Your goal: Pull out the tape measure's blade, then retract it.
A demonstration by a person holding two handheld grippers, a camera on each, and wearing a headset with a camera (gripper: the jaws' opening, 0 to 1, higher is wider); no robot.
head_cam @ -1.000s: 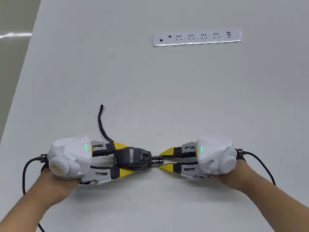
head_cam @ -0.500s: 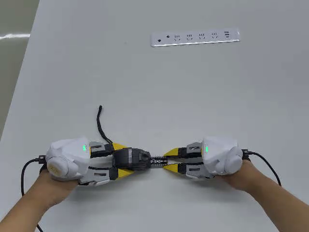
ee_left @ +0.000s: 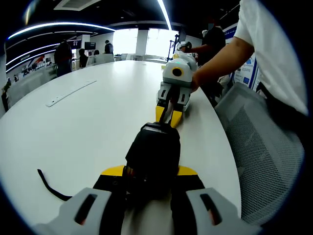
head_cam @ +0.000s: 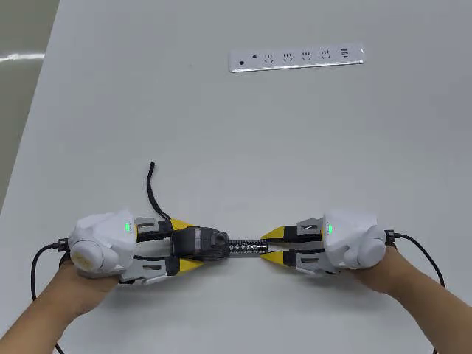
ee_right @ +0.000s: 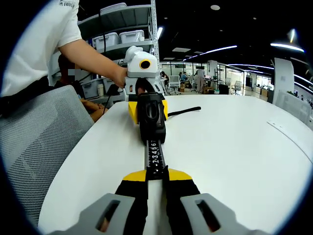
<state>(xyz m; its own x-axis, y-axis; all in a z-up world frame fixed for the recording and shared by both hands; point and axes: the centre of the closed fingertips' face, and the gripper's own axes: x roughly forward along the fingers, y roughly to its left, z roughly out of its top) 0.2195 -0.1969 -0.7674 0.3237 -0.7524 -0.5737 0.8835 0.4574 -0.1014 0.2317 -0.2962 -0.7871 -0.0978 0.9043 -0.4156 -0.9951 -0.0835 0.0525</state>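
Table: You worked over a wide white table, with both grippers held low near the edge closest to you.
Chair: A grey mesh chair stood just beside that near edge of the table, behind your arms in both gripper views.
Power strip: A long white power strip lay flat on the far part of the table, well apart from both tools, its length running across your head view.
Left gripper: You had the left gripper pointed to your right, its yellow-tipped jaws clamped on either side of the tape measure case.
Right gripper: You had the right gripper pointed back at the left one, its jaws pinched together on the free end of the blade. The two tools faced each other tip to tip, near one another but not touching.
Tape measure case: The dark tape measure case sat between the left jaws, with its mouth towards the right gripper. I could not tell whether it rested on the table or hung just above it.
Blade: A short stretch of blade was out of the case and ran straight and level from its mouth to the right jaws. The printed digits faced up in the right gripper view.
Strap: A thin black strap ran loose from beside the left gripper's jaws and curved over the table away from you.
Cables: A black cable left the rear of the right gripper.
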